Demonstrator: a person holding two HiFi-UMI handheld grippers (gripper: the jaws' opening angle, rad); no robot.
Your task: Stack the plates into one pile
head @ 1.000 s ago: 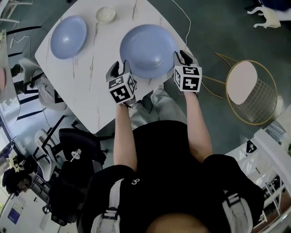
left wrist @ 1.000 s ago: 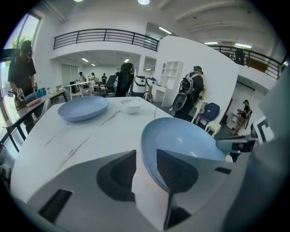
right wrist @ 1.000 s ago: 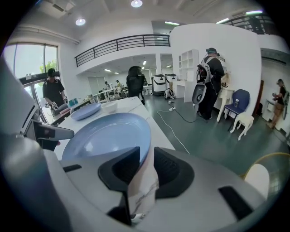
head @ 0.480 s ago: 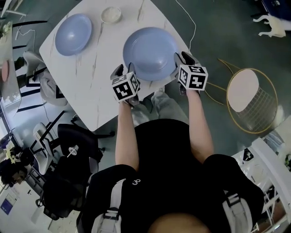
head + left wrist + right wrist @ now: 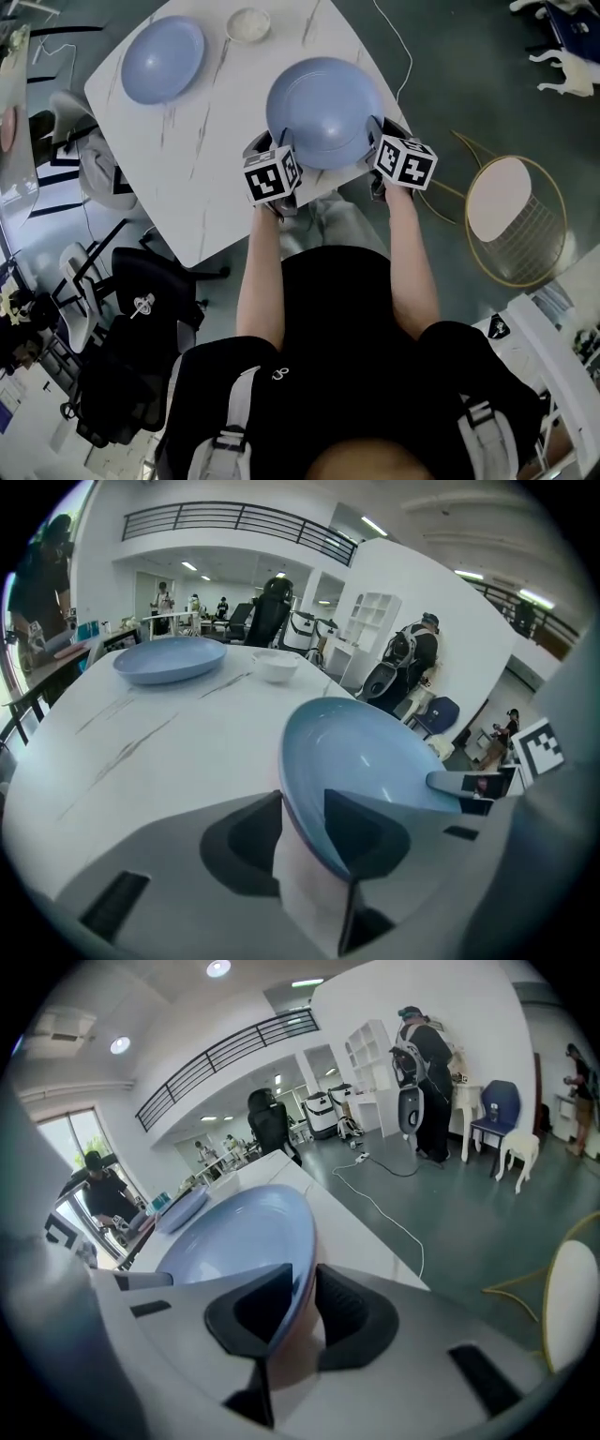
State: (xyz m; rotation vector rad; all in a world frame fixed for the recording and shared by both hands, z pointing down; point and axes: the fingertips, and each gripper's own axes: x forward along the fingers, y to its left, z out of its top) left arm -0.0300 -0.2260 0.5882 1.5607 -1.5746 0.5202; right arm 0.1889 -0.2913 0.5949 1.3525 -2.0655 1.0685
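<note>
A large blue plate (image 5: 319, 103) lies on the white marble table (image 5: 206, 159) close to its near edge. My left gripper (image 5: 265, 142) has the plate's near-left rim between its jaws, and my right gripper (image 5: 375, 131) has the near-right rim. Both pairs of jaws are closing on that rim. In the left gripper view the plate (image 5: 366, 752) crosses the gap of the left gripper (image 5: 302, 803) and touches both pads. In the right gripper view the rim (image 5: 234, 1232) sits tight in the right gripper (image 5: 305, 1279). A second blue plate (image 5: 162, 58) lies at the far left.
A small white bowl (image 5: 248, 23) stands at the table's far edge, beside the second plate. A gold wire chair with a pink seat (image 5: 511, 202) stands to the right, and a black office chair (image 5: 141, 291) to the left. A cable (image 5: 398, 56) runs across the floor.
Both grippers have edged inward onto the large plate's near rim. The plate keeps its place relative to the bowl and the other plate. The head view has shifted a little.
</note>
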